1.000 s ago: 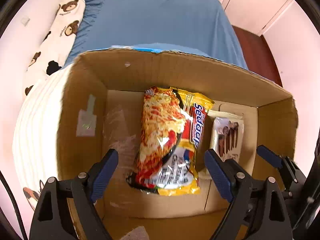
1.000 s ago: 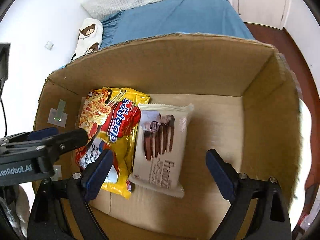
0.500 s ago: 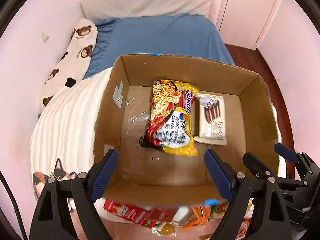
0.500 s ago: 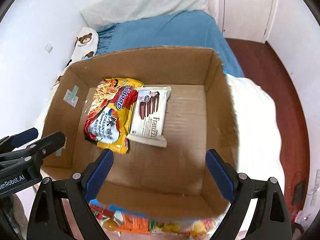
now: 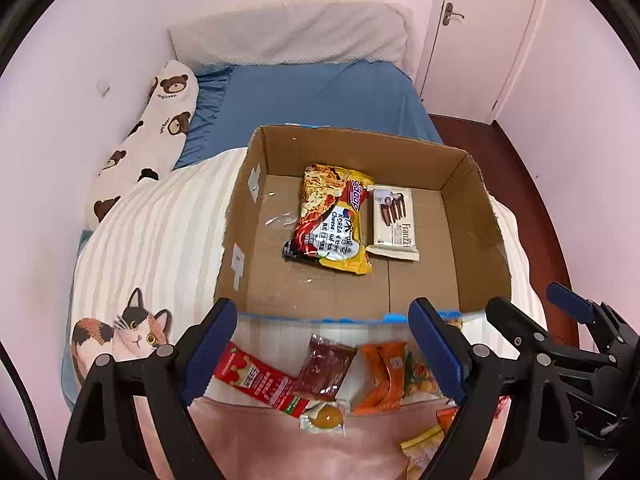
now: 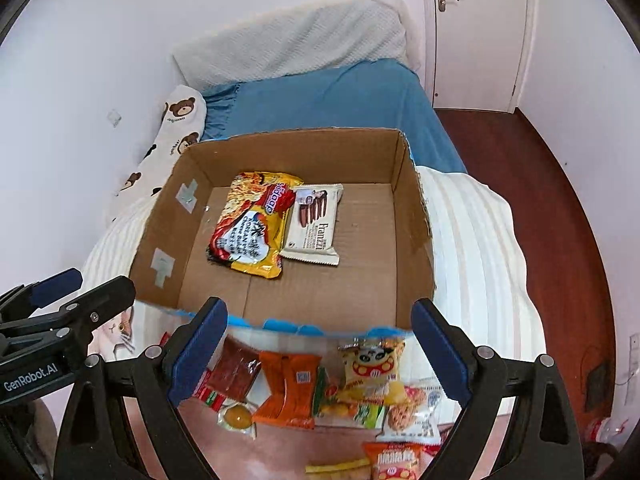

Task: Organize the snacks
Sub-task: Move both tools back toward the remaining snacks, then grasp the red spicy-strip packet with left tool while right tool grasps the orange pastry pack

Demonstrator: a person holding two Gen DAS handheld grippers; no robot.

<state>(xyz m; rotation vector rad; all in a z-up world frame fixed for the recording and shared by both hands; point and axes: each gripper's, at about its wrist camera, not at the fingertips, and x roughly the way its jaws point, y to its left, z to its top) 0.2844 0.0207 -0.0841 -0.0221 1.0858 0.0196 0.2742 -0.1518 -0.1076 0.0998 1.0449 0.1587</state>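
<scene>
An open cardboard box (image 5: 476, 216) (image 6: 412, 232) stands on the bed. Inside it lie a yellow and red noodle packet (image 5: 332, 224) (image 6: 252, 228) and, to its right, a white wafer packet (image 5: 393, 222) (image 6: 314, 224). Several loose snack packets lie in front of the box: a red one (image 5: 256, 380), a dark red one (image 5: 324, 368) (image 6: 236, 370), an orange one (image 5: 382, 376) (image 6: 290, 388) and a yellow panda one (image 6: 374, 364). My left gripper (image 5: 324, 350) hangs open above these packets, holding nothing. My right gripper (image 6: 318, 354) is open too, also empty, over the same pile.
The box sits on a white striped blanket (image 5: 160, 248) with a cat print (image 5: 124, 332). A bear-print bolster (image 5: 160, 128), blue sheet (image 5: 320, 96) and pillow lie beyond. Dark wooden floor (image 6: 560, 240) and a door (image 6: 476, 32) are on the right.
Both grippers have pulled back and up out of the box, so the box looks smaller and the loose snack pile in front of it has come into view. Both stay open.
</scene>
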